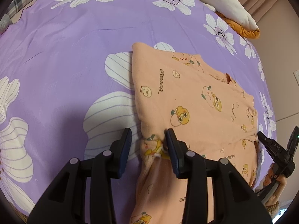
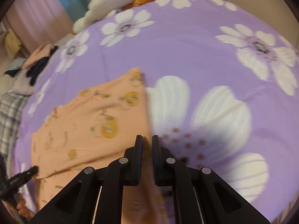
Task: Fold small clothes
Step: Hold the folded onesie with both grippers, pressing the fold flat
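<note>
- Left gripper: jaws stood apart around a bunched corner of the peach garment; no firm pinch evident.
- Right gripper: clamped on the garment's opposite edge.
- Garment lay on the purple bedsheet, mid-fold; next move judged to require carrying both corners across evenly.

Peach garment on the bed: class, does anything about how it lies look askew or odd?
Yes. The peach garment lies skewed on the purple sheet, and cloth bunches into a wrinkled lump by the left claw. The right claw pinches the opposite edge.
</note>
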`<state>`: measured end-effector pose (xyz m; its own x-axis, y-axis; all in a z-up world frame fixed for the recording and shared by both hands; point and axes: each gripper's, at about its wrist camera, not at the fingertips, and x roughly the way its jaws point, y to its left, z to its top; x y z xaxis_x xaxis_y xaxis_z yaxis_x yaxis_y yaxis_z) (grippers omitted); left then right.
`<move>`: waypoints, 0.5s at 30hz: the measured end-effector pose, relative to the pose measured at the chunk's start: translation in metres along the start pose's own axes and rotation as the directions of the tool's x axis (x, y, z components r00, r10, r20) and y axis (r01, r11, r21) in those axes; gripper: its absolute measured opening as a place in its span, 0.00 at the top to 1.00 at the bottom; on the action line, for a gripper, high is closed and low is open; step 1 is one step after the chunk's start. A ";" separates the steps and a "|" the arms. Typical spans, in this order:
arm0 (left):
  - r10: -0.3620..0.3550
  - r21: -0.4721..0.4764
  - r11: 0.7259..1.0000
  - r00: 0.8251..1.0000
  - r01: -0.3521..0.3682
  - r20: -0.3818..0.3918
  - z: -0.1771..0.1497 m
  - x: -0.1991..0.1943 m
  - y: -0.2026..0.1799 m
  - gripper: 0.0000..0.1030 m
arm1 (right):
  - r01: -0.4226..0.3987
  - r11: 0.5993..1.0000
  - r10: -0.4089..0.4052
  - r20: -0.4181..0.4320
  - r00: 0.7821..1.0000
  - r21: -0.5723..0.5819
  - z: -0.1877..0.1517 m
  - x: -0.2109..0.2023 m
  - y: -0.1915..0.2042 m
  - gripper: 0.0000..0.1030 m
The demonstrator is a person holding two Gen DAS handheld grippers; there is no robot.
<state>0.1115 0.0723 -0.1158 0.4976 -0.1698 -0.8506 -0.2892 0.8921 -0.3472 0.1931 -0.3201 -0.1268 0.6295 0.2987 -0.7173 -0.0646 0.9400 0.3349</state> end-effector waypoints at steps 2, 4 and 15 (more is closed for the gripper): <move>0.004 0.000 1.000 1.000 -0.004 -0.002 -0.002 -0.001 -0.001 0.62 | -0.038 0.998 0.037 0.016 0.999 0.043 0.000 -0.009 -0.010 0.94; 0.007 0.000 1.000 1.000 -0.007 -0.002 -0.003 -0.002 -0.001 0.62 | -0.072 0.996 0.071 0.024 0.997 0.060 -0.001 -0.015 -0.015 0.94; 0.010 0.002 1.000 1.000 -0.010 -0.004 -0.007 -0.002 -0.002 0.62 | -0.125 0.991 0.127 -0.038 0.991 0.050 -0.006 0.006 0.003 0.87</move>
<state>0.1054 0.0679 -0.1160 0.4915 -0.1626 -0.8556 -0.2925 0.8945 -0.3380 0.1920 -0.3148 -0.1334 0.5861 0.4217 -0.6919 -0.1041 0.8860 0.4519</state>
